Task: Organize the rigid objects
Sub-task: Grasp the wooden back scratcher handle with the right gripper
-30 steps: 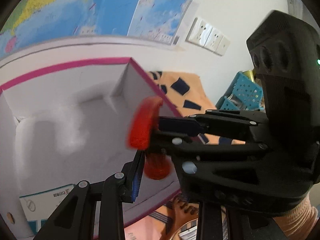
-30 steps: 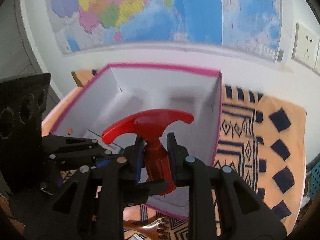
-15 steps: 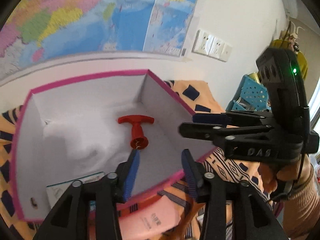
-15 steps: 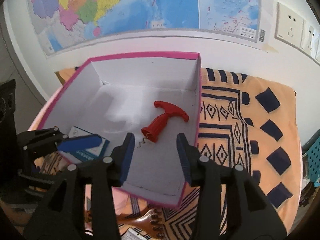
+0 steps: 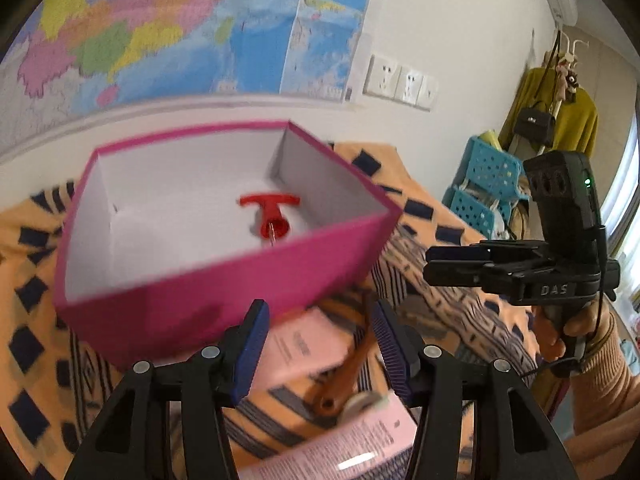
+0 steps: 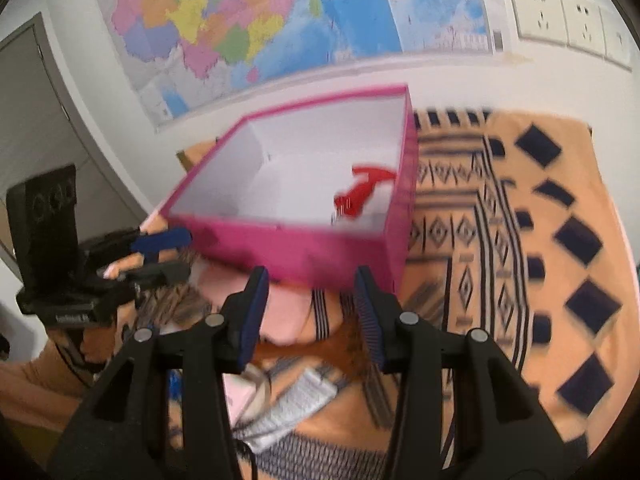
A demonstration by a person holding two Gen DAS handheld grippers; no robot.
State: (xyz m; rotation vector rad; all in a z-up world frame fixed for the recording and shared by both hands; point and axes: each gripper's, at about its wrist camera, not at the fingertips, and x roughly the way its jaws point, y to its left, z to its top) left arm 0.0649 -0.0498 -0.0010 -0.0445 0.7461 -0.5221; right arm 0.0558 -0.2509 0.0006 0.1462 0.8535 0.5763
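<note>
A red T-handled corkscrew (image 5: 273, 216) lies inside the pink box (image 5: 224, 292) with white inner walls; it also shows in the right wrist view (image 6: 362, 192), near the right wall of the box (image 6: 316, 256). My left gripper (image 5: 318, 344) is open and empty, in front of the box, above a brown wooden comb (image 5: 344, 376) and pale pink packets (image 5: 296, 344). My right gripper (image 6: 310, 312) is open and empty, in front of the box, above a pink packet (image 6: 284, 316) and the comb (image 6: 344, 340). The right gripper also shows in the left wrist view (image 5: 460, 264).
The table carries an orange cloth with dark blue patterns (image 6: 540, 240). A white packet with print (image 6: 296, 404) lies near the front. Blue plastic baskets (image 5: 488, 184) stand at the right. A map (image 6: 280, 20) and wall sockets (image 5: 400, 84) are on the wall behind.
The right gripper let go of the red corkscrew, which now lies in the box. Both grippers pulled back out of the box towards its front.
</note>
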